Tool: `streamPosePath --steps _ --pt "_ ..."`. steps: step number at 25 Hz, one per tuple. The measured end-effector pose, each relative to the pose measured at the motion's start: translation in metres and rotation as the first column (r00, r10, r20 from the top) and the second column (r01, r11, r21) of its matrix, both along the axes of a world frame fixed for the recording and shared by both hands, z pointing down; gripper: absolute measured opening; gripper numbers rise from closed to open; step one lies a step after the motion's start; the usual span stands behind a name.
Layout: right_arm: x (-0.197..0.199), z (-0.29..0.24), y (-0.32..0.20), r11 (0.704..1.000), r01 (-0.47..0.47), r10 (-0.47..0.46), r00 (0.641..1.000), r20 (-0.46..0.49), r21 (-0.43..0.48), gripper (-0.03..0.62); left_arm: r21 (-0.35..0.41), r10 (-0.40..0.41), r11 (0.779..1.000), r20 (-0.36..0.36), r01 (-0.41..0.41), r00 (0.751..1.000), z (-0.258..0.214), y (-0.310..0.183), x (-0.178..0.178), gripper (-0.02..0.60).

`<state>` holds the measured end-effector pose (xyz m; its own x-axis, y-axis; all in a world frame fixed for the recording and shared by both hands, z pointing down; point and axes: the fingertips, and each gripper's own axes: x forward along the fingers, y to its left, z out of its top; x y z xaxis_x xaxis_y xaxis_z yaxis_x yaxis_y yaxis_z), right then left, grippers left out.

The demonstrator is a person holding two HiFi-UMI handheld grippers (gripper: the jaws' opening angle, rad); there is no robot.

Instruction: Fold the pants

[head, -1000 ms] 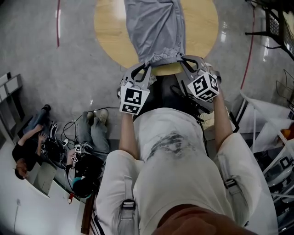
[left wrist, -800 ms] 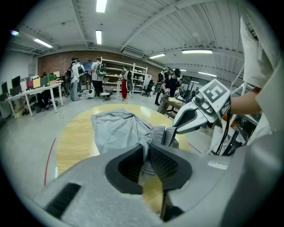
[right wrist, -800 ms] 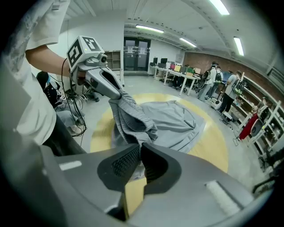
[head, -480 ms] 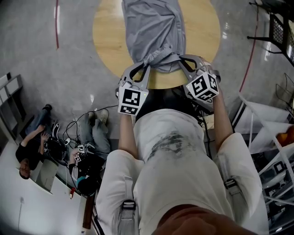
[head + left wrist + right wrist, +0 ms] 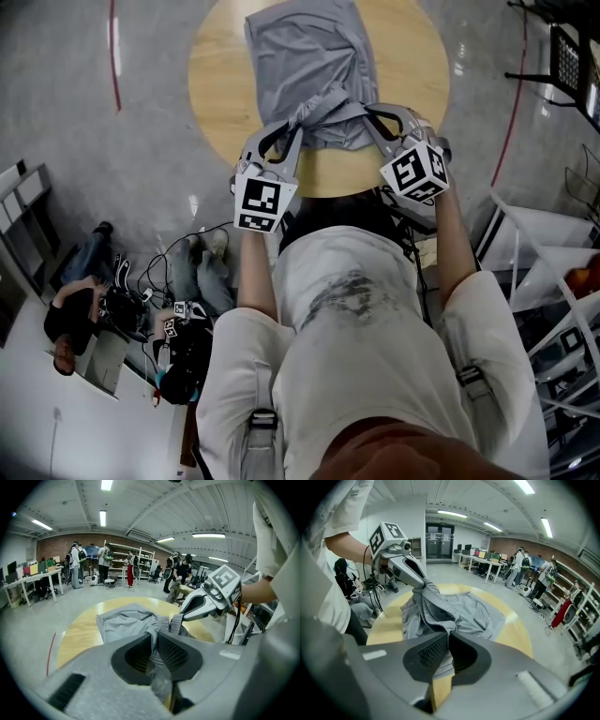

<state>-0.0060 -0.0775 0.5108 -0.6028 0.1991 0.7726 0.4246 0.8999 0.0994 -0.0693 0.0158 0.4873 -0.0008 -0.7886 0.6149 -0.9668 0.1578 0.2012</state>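
Grey pants (image 5: 309, 56) | left gripper (image 5: 298, 127): nearly closed, pinching them | right gripper (image 5: 367, 118): nearly closed, pinching them

The pants (image 5: 309, 66) were matt grey cloth, lying on a smooth pale wooden table (image 5: 217, 94); round the table, the grey floor (image 5: 150, 159) looked glossy.

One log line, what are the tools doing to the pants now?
left tool: shut on pants | right tool: shut on pants | pants: on round table

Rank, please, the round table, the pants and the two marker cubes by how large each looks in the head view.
1. round table
2. pants
3. left marker cube and right marker cube: about alike, so unranked.
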Motion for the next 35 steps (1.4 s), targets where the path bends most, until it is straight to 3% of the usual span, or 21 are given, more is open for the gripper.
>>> streamPosePath --steps 27,35 --pt "-0.099 0.004 -0.076 0.999 -0.032 0.032 0.998 0.058 0.013 0.025 0.014 -0.049 0.999 0.058 0.048 0.997 0.017 -0.076 -0.109 0.052" --pt "-0.123 0.018 -0.091 1.000 -0.027 0.027 0.999 0.042 0.007 0.025 0.000 -0.089 0.996 0.028 0.089 0.996 0.040 -0.091 -0.139 0.054"
